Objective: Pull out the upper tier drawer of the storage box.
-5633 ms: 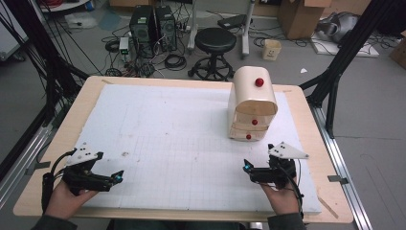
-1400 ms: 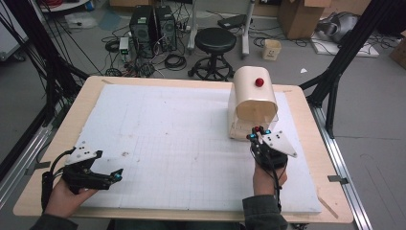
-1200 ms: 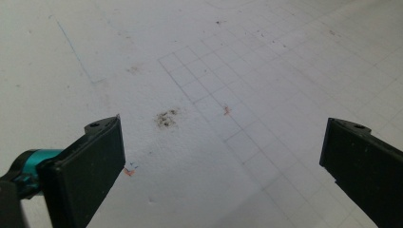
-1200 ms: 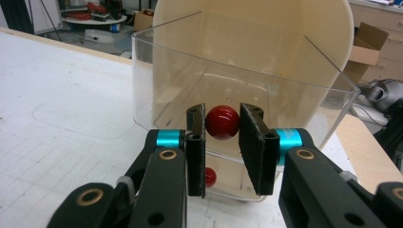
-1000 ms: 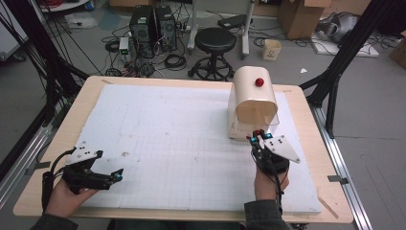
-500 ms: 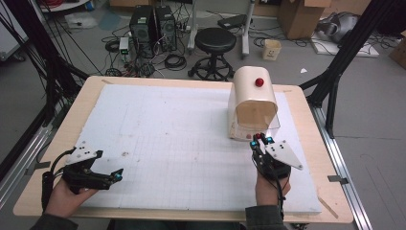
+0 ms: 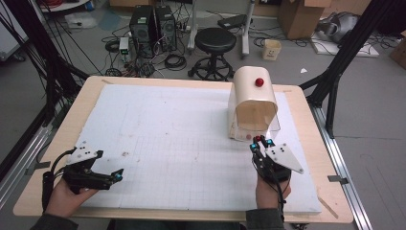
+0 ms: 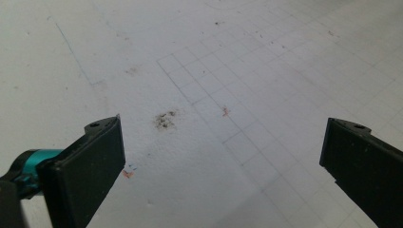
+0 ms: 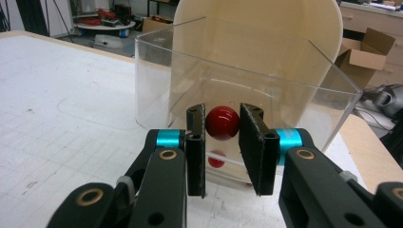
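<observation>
My right gripper [image 9: 222, 124] jaws clamp the red knob [image 9: 222, 122] of a clear drawer [image 9: 247, 80] pulled out from the cream cabinet [image 7: 253, 98]. My left gripper [image 7: 103, 177], jaws wide apart, rests over the white mat [image 7: 167, 139], near its front-left edge.

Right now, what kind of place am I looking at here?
Most likely a lab or workshop set up for recording. Desktop computers with loose cables sit on the grey floor beyond the table, beside a black stool and cardboard boxes, and black frame struts stand around the table.
</observation>
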`<state>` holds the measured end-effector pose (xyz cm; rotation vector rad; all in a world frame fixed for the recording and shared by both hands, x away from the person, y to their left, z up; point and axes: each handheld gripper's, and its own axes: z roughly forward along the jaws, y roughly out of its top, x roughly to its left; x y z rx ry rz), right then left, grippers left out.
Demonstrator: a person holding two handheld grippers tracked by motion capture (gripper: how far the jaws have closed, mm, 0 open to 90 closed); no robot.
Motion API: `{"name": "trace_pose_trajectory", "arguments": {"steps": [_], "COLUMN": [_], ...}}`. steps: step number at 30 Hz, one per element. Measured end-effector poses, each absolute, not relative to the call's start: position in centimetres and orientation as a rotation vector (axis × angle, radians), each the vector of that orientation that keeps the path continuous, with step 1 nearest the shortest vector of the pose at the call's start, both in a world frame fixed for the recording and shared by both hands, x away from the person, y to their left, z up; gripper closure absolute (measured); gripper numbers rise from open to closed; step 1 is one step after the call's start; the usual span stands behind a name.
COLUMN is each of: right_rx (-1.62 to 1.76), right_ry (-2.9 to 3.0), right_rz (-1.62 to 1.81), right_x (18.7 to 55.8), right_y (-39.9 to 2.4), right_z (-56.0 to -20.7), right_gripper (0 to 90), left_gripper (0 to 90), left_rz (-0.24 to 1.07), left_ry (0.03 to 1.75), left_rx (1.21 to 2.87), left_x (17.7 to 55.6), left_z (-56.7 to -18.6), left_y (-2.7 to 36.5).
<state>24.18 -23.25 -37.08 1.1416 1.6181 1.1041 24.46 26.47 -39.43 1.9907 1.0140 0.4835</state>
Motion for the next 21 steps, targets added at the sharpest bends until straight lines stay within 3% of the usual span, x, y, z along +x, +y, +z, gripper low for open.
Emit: {"name": "trace_pose_trajectory", "arguments": {"steps": [21], "right_rx": [1.154], "right_ry": [1.613], "right_rz": [1.132], "right_x": [23.90], "right_y": [-23.50], "right_z": [-37.39], "right_gripper": [71.9], "left_gripper": [1.7], "left_rz": [0.488], "left_ry": [1.014], "left_rx": [1.992], "left_x": [24.43], "left_z": [-39.37], "left_y": [26.57]}}
